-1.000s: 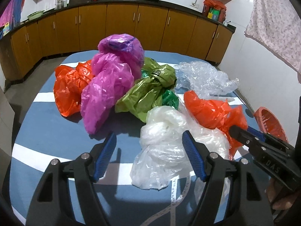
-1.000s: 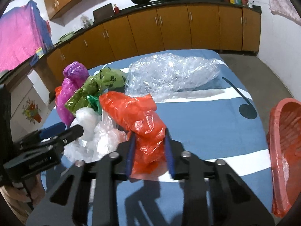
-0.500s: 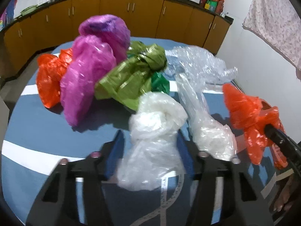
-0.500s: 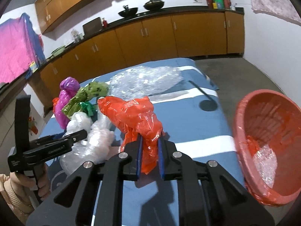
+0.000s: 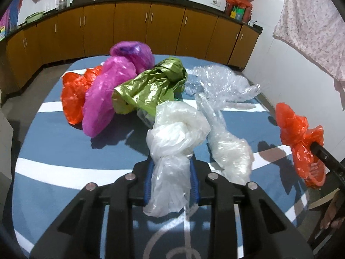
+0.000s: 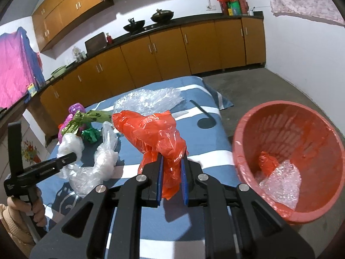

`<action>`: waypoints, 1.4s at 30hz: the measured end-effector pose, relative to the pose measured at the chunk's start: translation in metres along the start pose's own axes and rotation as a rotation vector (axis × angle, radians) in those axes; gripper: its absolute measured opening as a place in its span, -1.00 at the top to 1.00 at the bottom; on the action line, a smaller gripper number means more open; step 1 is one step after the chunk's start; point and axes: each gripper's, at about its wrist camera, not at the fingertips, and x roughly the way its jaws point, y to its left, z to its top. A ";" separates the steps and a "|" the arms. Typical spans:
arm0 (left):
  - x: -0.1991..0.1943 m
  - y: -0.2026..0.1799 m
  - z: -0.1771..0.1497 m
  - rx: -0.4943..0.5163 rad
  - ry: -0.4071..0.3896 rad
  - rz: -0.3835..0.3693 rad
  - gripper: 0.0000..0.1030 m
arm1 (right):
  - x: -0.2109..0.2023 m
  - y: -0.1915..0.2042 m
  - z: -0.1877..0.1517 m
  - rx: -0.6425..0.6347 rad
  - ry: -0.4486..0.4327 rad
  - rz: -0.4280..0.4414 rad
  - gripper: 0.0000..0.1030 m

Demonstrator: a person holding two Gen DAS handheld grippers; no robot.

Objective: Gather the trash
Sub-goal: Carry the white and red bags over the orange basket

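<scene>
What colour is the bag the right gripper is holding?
Orange-red. The bag shows best in the right wrist view, pinched in the right gripper.

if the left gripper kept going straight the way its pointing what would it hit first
Probably the crumpled olive-green plastic bag, straight beyond the knotted white plastic bag that the left gripper already clamps; depth is uncertain.
</scene>
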 end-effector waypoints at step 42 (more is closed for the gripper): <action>-0.070 -0.133 0.016 0.209 -0.138 -0.250 0.44 | -0.106 -0.057 0.001 0.076 -0.217 -0.267 0.72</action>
